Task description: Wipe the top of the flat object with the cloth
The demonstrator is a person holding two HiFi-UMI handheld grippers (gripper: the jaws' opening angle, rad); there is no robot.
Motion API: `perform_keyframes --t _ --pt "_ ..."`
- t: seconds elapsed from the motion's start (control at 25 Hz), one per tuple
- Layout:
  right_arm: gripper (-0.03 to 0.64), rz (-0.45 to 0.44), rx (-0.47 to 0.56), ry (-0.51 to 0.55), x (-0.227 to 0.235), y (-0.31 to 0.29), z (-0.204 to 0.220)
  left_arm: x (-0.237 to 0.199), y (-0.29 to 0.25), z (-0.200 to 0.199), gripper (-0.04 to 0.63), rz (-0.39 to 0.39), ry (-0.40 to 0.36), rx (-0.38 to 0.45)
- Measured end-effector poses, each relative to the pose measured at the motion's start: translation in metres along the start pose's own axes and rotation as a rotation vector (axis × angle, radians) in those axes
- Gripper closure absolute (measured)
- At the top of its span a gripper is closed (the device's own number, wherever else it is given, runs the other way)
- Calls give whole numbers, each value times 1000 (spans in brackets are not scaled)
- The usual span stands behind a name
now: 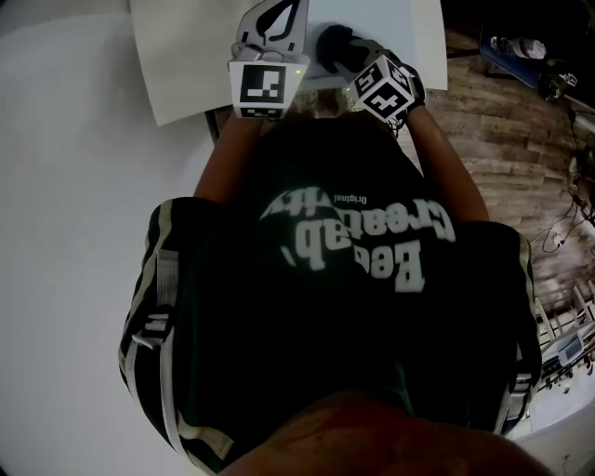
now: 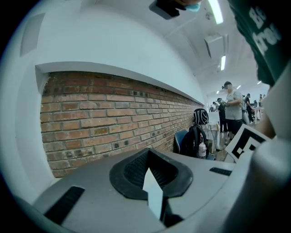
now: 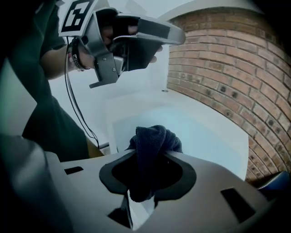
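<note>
A dark blue cloth [image 3: 153,142] is bunched between the jaws of my right gripper [image 3: 144,181], which is shut on it. The cloth hangs just above the near end of a flat white panel [image 3: 207,132]. In the head view the cloth [image 1: 337,46] shows over the panel [image 1: 186,65], just beyond the right gripper's marker cube [image 1: 383,88]. My left gripper [image 1: 282,17] is held up over the panel beside the right one, jaws together and holding nothing. In the left gripper view its jaws [image 2: 152,182] point at a brick wall [image 2: 113,123].
A brick wall [image 3: 227,68] runs along the panel's far side. Wooden floor [image 1: 521,139] lies to the right, with cables and gear at its edge. A chair with a dark backpack [image 2: 196,136] and several people stand further off. A black cable [image 3: 75,113] hangs from the left gripper.
</note>
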State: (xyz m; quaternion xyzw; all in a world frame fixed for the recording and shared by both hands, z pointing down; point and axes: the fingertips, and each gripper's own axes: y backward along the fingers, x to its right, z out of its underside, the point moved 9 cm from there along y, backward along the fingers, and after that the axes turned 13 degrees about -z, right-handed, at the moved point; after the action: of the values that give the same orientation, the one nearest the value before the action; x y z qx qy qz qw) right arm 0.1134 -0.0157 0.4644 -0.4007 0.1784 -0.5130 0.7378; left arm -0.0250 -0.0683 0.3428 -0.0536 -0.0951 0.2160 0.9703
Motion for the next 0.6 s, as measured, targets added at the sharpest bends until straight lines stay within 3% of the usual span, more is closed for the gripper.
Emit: perform_keyframes --t 0.16,0.6 --pt "523 13 13 -38 8 6 4 5 -2 -4 594 15 -6 2" --pt "523 243 15 -259 93 49 41 9 6 -5 595 12 -19 -6"
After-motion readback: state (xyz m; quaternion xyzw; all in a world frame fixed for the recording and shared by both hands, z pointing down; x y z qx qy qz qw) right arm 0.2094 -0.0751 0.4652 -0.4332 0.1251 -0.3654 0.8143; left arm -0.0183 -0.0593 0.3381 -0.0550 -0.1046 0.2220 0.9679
